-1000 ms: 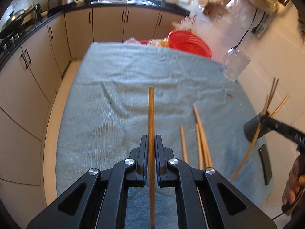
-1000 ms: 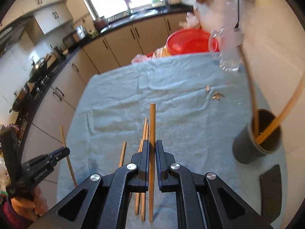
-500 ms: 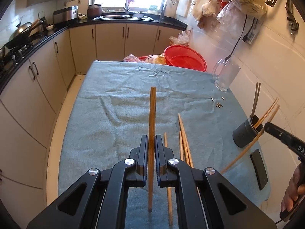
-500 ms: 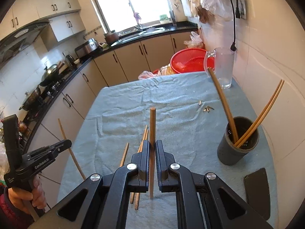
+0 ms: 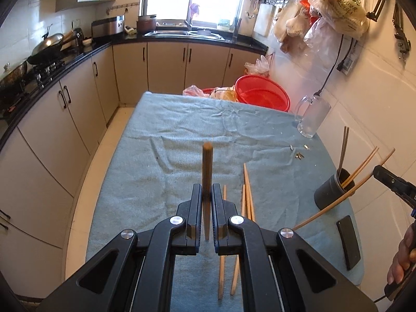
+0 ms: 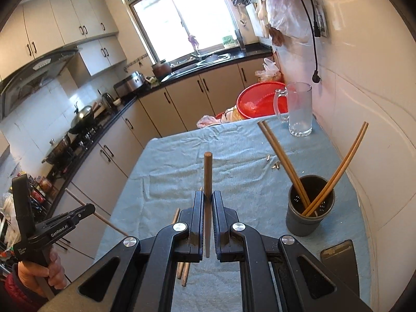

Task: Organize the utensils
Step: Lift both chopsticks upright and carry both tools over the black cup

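Note:
My left gripper (image 5: 207, 189) is shut on a wooden chopstick (image 5: 207, 166) and holds it above the blue towel (image 5: 182, 161). My right gripper (image 6: 207, 197) is shut on another chopstick (image 6: 207, 171), also lifted. Several loose chopsticks (image 5: 247, 197) lie on the towel just right of the left gripper. A dark grey holder cup (image 6: 309, 205) stands at the right with several chopsticks (image 6: 335, 174) leaning in it; it also shows in the left wrist view (image 5: 330, 189). The left gripper appears in the right wrist view (image 6: 78, 212), the right gripper in the left wrist view (image 5: 390, 179).
A glass mug (image 6: 299, 109) and a red basket (image 6: 257, 101) stand at the far right end of the table. A black phone (image 6: 338, 254) lies near the cup. Small bits (image 6: 275, 165) lie on the towel. The wall runs along the right; kitchen cabinets on the left.
Both grippers have lifted and tilted up with their chopsticks; the views now look further across the kitchen, and the table lies lower in both frames.

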